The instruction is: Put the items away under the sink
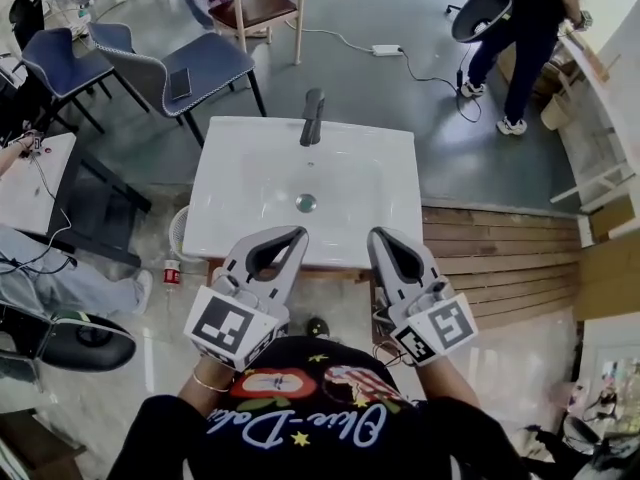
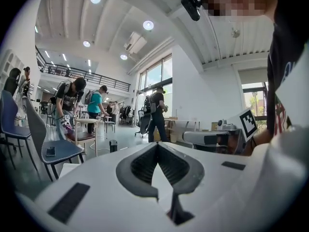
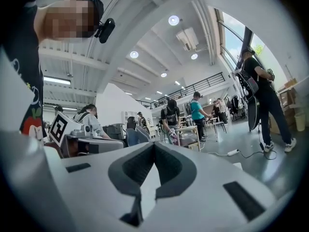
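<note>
A white sink basin [image 1: 240, 168] with a dark faucet [image 1: 312, 118] and a round drain [image 1: 306, 203] stands right in front of me. Both grippers hover side by side over its near edge, pointing level across it. My left gripper [image 1: 298, 232] [image 2: 157, 144] is shut with nothing between its jaws. My right gripper [image 1: 377, 235] [image 3: 154, 143] is shut and empty too. A small bottle with a red label [image 1: 172, 273] stands on the floor left of the sink. A dark object [image 1: 317, 326] lies on the floor below the sink's front edge. The space under the sink is hidden.
Blue chairs [image 1: 190, 68] stand behind the sink to the left, one with a phone [image 1: 178, 83] on its seat. A person [image 1: 525, 28] stands at the back right. Wooden planks [image 1: 500, 258] lie to the right and a white table [image 1: 30, 183] to the left. A cable with a power strip [image 1: 386, 50] crosses the floor.
</note>
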A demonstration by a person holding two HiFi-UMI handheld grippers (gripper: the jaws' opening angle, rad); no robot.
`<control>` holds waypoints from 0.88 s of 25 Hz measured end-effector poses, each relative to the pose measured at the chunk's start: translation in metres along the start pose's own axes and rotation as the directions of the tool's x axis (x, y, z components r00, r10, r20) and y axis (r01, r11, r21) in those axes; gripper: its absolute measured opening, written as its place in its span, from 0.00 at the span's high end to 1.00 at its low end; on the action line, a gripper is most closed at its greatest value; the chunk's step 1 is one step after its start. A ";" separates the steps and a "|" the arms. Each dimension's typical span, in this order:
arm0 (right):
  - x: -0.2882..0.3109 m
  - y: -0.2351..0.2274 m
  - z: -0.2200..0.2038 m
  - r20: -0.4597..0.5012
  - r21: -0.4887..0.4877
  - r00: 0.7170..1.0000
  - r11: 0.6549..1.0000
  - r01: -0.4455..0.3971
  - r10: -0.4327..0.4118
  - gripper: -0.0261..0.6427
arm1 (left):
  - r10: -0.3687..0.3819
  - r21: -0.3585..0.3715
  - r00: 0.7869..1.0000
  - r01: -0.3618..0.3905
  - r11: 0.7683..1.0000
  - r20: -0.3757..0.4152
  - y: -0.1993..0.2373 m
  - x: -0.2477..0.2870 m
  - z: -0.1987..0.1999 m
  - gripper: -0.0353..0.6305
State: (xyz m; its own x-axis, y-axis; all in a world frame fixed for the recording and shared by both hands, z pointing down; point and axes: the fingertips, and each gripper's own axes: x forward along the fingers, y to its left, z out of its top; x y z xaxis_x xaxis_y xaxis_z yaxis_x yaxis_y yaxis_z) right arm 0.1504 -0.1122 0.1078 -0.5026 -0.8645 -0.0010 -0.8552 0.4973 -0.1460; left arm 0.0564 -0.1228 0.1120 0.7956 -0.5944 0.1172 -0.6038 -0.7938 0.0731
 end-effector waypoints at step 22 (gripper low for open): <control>0.004 0.029 -0.012 -0.022 0.011 1.000 1.000 -0.011 0.011 0.95 | -0.001 -0.003 1.000 0.001 1.000 -0.007 0.008 -0.020 -0.004 0.94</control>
State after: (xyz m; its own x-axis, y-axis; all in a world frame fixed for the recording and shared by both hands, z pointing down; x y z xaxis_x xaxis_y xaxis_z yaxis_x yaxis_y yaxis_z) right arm 0.1218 -0.1003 0.1150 -0.5146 -0.8572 0.0188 -0.8483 0.5059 -0.1564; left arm 0.0349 -0.1167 0.1146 0.7960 -0.5924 0.1245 -0.6029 -0.7942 0.0759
